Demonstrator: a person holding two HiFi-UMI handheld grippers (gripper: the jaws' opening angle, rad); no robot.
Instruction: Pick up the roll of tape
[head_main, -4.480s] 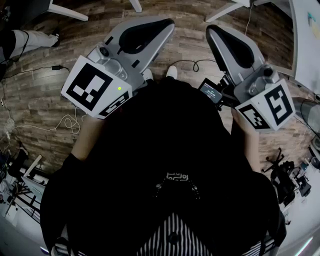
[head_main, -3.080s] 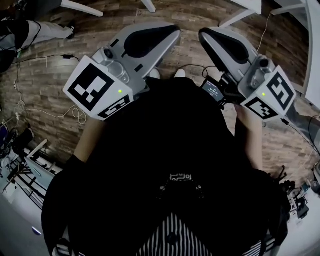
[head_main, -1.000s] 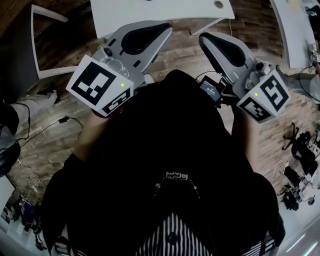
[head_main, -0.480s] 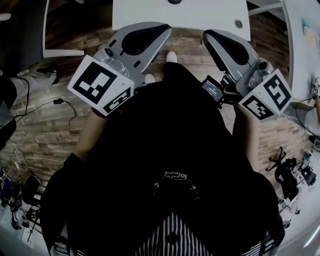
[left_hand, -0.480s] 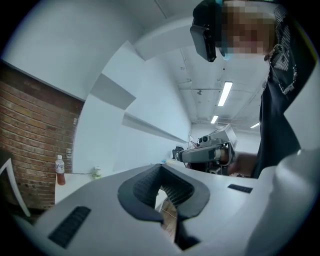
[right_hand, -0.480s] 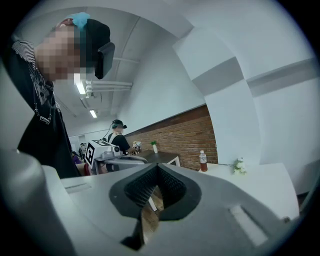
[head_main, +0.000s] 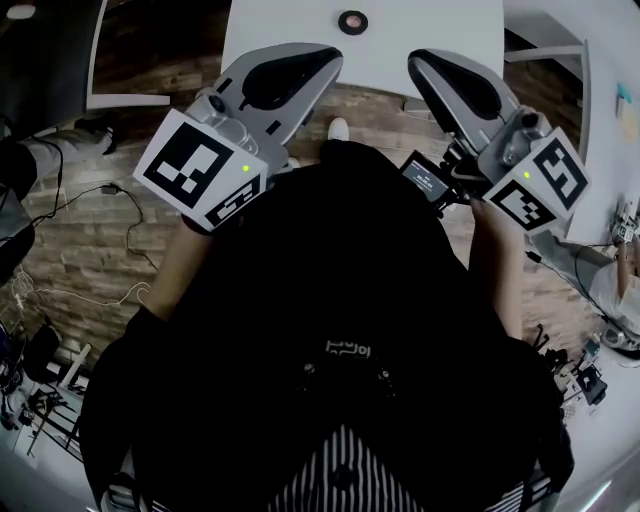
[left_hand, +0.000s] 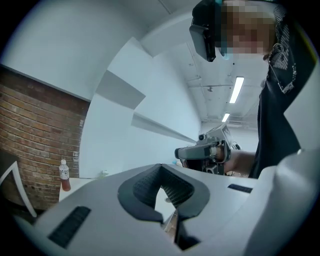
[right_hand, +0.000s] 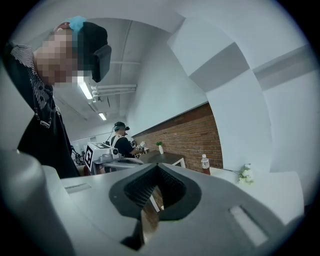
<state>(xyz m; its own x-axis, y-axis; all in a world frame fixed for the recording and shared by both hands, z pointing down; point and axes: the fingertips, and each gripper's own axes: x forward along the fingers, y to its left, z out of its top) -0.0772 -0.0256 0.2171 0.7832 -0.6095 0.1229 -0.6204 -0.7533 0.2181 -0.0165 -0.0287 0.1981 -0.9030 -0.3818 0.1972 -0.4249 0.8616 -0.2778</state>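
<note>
Black top (head_main: 330, 300) worn, striped fabric (head_main: 345, 470) shown at neck. Left gripper (head_main: 332, 58) and right gripper (head_main: 420, 62) cased in grey, fitted with black ribbed pads (left_hand: 145, 189). Marker cube (head_main: 200, 170) printed with black-and-white squares; green light (head_main: 245, 168) lit. Small screen (head_main: 425, 182) mounted beside right gripper.

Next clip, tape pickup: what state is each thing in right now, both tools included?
left tool: jaws shut, nothing between them.
right tool: jaws shut, nothing between them.
roll of tape: lying flat on the white table, untouched, neither tool near it.
bottle: standing upright, reddish liquid in its lower part.
</note>
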